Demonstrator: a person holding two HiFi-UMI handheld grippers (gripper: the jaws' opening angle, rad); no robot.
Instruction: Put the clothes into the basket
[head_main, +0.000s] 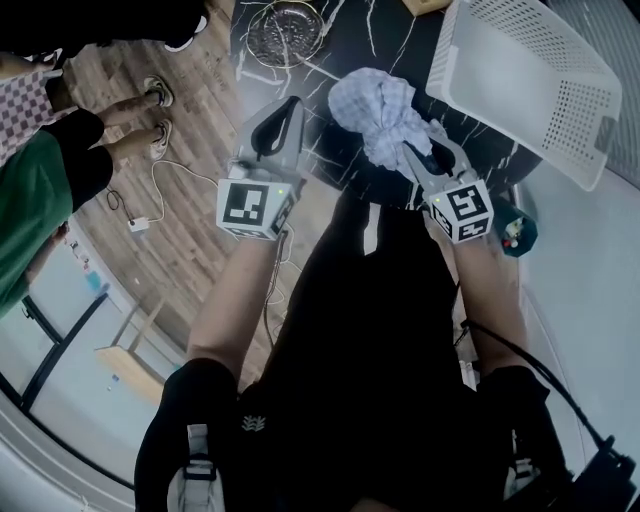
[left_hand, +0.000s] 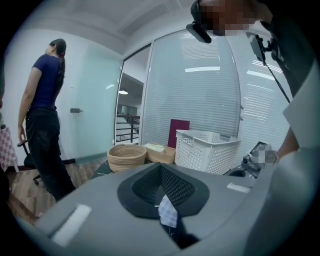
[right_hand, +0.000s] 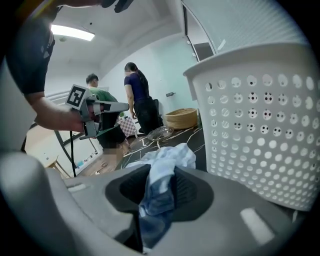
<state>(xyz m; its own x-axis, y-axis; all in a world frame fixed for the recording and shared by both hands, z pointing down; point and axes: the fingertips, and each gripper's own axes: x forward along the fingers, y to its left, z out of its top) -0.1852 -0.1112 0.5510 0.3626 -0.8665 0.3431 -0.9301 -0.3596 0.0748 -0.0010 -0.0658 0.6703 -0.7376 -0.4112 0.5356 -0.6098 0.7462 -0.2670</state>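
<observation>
A crumpled pale blue checked cloth (head_main: 375, 108) lies on the black marble table (head_main: 330, 150), just left of the white perforated basket (head_main: 530, 70). My right gripper (head_main: 430, 150) is at the cloth's near edge. In the right gripper view the cloth (right_hand: 165, 162) hangs down between the jaws of the right gripper (right_hand: 157, 200), which are shut on it, with the basket (right_hand: 260, 125) close on the right. My left gripper (head_main: 283, 115) hovers to the cloth's left, shut. The left gripper (left_hand: 167, 200) shows a sliver of pale fabric at its seam; I cannot tell if it is held.
A glass bowl (head_main: 285, 30) sits at the table's far edge. A wicker basket (left_hand: 126, 156) and a cardboard box (left_hand: 159, 152) stand beyond the white basket (left_hand: 207, 150). People stand on the wooden floor to the left (head_main: 40, 170); a cable lies there (head_main: 140, 222).
</observation>
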